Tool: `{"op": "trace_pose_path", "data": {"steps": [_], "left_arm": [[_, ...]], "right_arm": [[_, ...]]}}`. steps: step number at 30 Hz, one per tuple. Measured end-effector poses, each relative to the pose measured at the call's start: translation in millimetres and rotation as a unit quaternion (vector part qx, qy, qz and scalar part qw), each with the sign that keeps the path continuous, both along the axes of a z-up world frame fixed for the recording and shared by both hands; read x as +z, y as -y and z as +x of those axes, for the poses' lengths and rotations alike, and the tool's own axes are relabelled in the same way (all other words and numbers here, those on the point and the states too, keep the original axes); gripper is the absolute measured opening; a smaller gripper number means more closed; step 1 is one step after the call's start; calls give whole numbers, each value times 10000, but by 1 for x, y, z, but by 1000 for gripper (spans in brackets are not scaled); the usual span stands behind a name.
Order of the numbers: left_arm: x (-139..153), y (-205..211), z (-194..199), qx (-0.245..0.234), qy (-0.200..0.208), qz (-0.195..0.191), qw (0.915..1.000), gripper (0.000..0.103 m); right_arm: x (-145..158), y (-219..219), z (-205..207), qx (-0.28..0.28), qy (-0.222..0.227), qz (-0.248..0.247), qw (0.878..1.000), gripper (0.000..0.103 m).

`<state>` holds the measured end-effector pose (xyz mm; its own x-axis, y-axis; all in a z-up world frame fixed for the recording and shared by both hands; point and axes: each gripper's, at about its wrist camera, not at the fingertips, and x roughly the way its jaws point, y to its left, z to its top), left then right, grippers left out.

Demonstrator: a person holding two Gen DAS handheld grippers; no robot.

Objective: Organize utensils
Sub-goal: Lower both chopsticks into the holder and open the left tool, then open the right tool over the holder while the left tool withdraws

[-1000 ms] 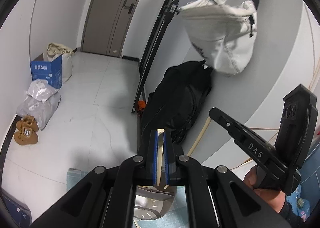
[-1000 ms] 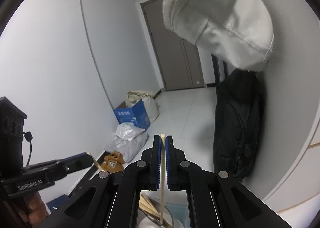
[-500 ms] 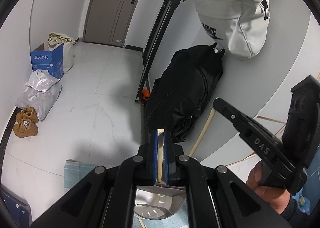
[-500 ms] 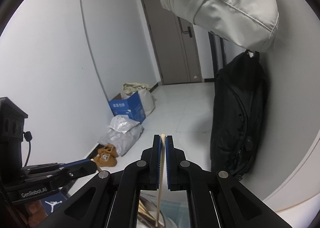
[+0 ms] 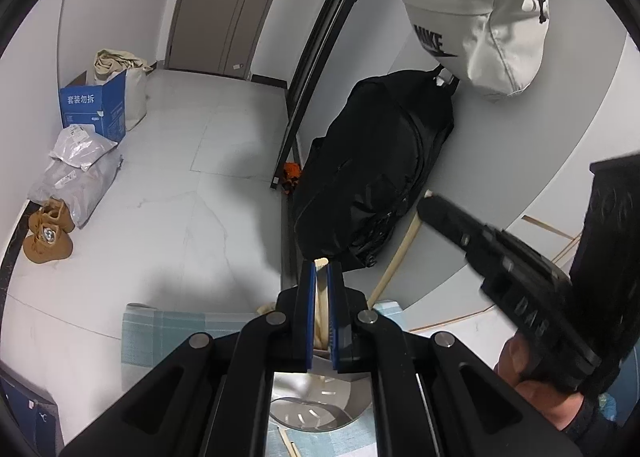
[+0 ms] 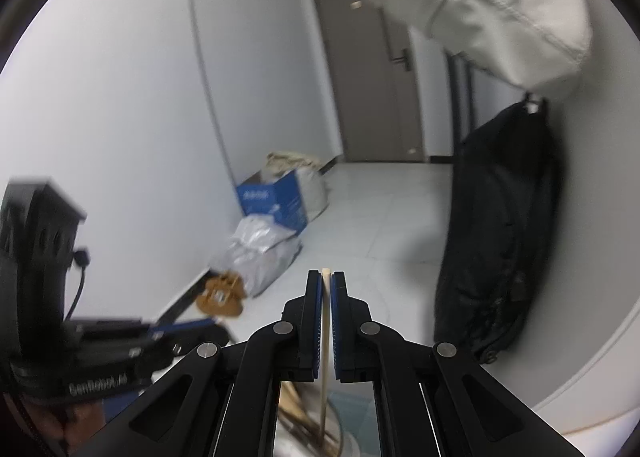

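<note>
My left gripper (image 5: pixel 320 269) is shut on a pale wooden chopstick (image 5: pixel 321 307) that stands between its blue pads. Below it, a perforated metal utensil holder (image 5: pixel 316 409) rests on a light blue checked cloth (image 5: pixel 160 337). At the right of the left wrist view, the right gripper (image 5: pixel 426 203) carries a second chopstick (image 5: pixel 394 261) slanting down toward the holder. In the right wrist view, my right gripper (image 6: pixel 326 277) is shut on that chopstick (image 6: pixel 325 369), whose lower end reaches among several wooden chopsticks (image 6: pixel 294 405) in the holder. The left gripper (image 6: pixel 216 327) shows blurred at the left.
A black backpack (image 5: pixel 380 177) leans on the curved wall, with a white bag (image 5: pixel 480 17) hanging above it. On the tiled floor lie a blue box (image 5: pixel 92 109), grey parcels (image 5: pixel 76 173) and brown shoes (image 5: pixel 48 233). A loose chopstick (image 5: pixel 290 445) lies on the cloth.
Both grippers have sunk toward the holder, each still shut on its chopstick. The cloth and the holder show more in the left wrist view. The right gripper has rolled slightly.
</note>
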<state>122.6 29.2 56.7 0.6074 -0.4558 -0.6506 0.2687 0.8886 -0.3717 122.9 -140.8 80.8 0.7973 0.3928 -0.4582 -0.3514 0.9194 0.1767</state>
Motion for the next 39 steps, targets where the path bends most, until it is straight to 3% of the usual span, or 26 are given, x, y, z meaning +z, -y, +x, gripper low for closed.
{"op": "trace_pose_path", "data": {"steps": [5,16,22,24,26,28,32,39], "left_arm": [[-6,1,2,-52,-95,14,9999,2],[-13,0,9,13,-259,-70,9996,2],[-19,-4,17,25,-553,-184,9983,2],[-19,-5,16,64,-589,-160,9981,3],[-17,-6,13,88,-563,-179,9982,11],[-14,-7,10,132,-538,-170,9983,19],[-7,-12,2,245,-446,-231,9984,38],[4,-17,-13,405,-284,-72,9987,40]], "right_arm": [[-18,-10,-6,168,-90,-275,9994,4],[-33,-7,1,244,-620,141,9977,7],[-33,-7,0,220,-807,253,9962,8],[-32,-6,0,227,-876,310,9954,13],[-31,-4,-3,220,-905,353,9950,30],[-28,-1,-6,260,-897,470,9945,39],[-22,4,-15,159,-858,555,9946,39],[-16,17,-34,-144,-854,645,9942,41]]}}
